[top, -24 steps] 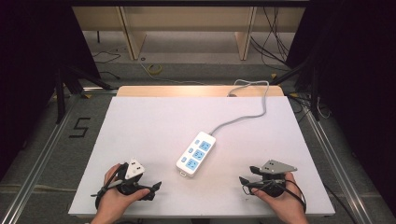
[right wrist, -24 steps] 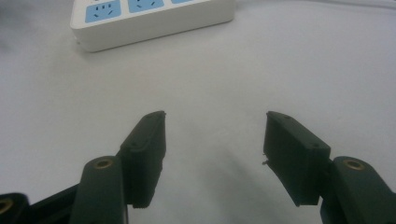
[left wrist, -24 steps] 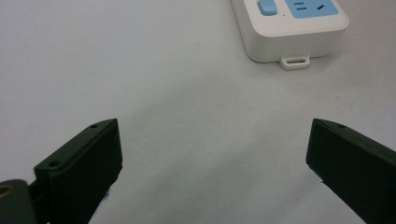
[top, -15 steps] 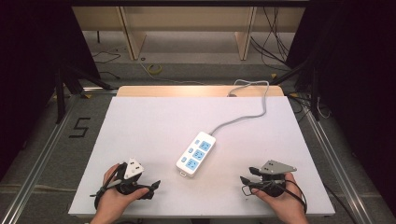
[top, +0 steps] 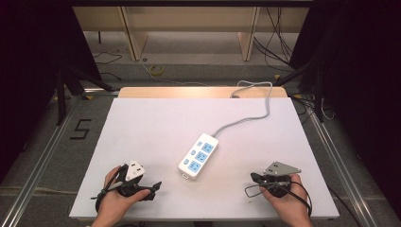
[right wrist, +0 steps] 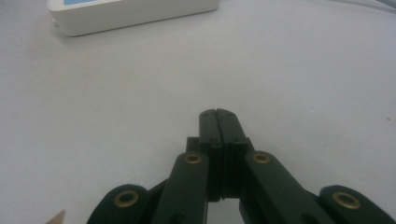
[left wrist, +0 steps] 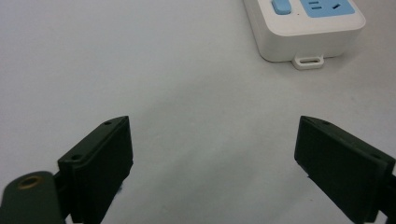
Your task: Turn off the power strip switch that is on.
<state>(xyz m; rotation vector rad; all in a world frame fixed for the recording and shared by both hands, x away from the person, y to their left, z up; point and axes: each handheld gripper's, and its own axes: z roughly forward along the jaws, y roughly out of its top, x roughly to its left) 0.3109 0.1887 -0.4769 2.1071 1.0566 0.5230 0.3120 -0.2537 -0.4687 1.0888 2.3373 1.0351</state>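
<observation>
Left black two-jaw claw is held at the table's near edge toward the left corner, jaws wide apart, nothing between. Right black claw is held near the near-right corner, jaws pressed together, nothing gripped. White plastic power strip with blue sockets is laid on the white table at mid-table, between both claws, untouched. Its grey cord is run to the far edge.

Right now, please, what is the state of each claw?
Left claw: open, holding nothing, above the table, short of the power strip.
Right claw: closed, empty.
</observation>
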